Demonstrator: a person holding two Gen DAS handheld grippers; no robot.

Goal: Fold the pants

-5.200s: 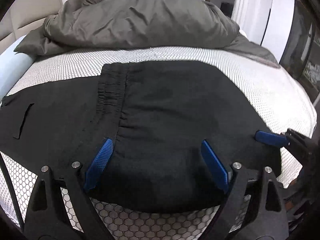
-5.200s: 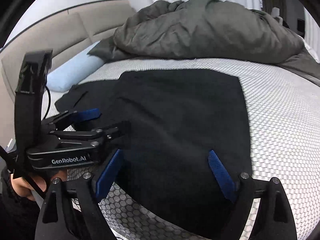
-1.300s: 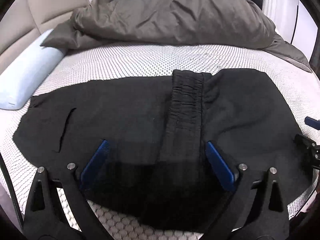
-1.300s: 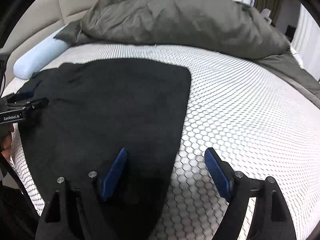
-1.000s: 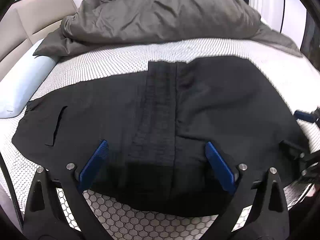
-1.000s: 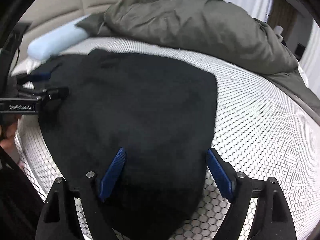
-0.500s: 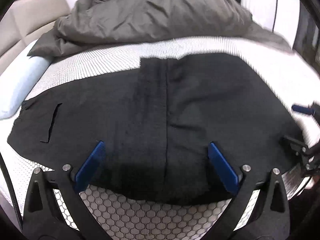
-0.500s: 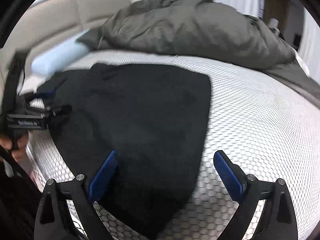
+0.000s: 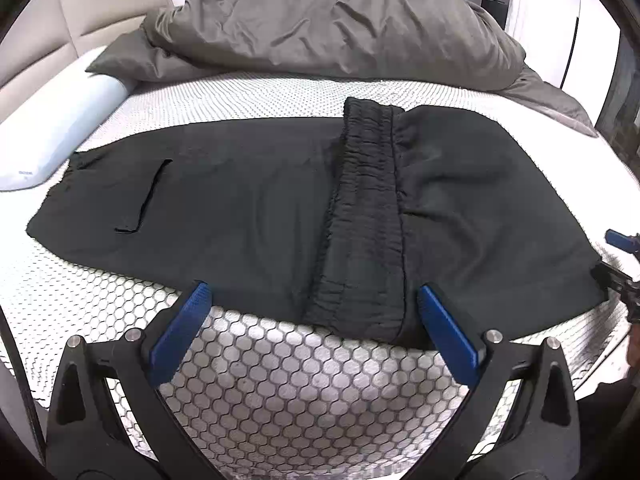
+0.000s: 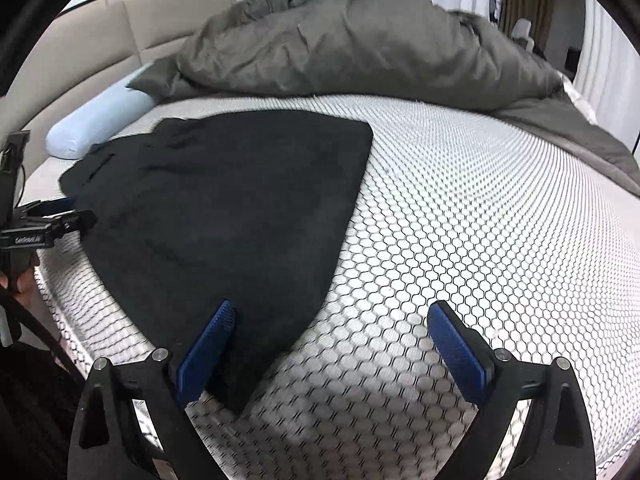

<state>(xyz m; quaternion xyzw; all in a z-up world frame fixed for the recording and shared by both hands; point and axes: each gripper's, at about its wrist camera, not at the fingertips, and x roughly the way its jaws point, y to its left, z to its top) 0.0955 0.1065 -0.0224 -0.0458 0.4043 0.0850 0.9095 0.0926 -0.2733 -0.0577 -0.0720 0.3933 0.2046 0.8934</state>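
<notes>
Black pants (image 9: pixel 240 200) lie flat on the bed, folded over, with the gathered elastic waistband (image 9: pixel 368 208) running from the far edge to the near one. My left gripper (image 9: pixel 313 294) is open just off the near edge, and the waistband's end lies between its blue pads without touching them. In the right wrist view the pants (image 10: pixel 224 216) fill the left half. My right gripper (image 10: pixel 330 312) is open over their near right corner, left pad (image 10: pixel 208 340) above the cloth, right pad over bare mattress. Each gripper shows at the other view's edge: right gripper (image 9: pixel 614 258), left gripper (image 10: pixel 76 212).
A white mattress cover (image 10: pixel 480 220) with a honeycomb pattern stretches to the right of the pants. A crumpled grey duvet (image 9: pixel 340 28) is heaped at the back. A light-blue bolster (image 9: pixel 52 132) lies at the left by the beige headboard (image 10: pixel 100 44).
Both grippers have drawn back toward the bed's near edge, baring more mattress under the fingers. The left moved left, the right moved right toward the pants' corner. The right jaws stand wider.
</notes>
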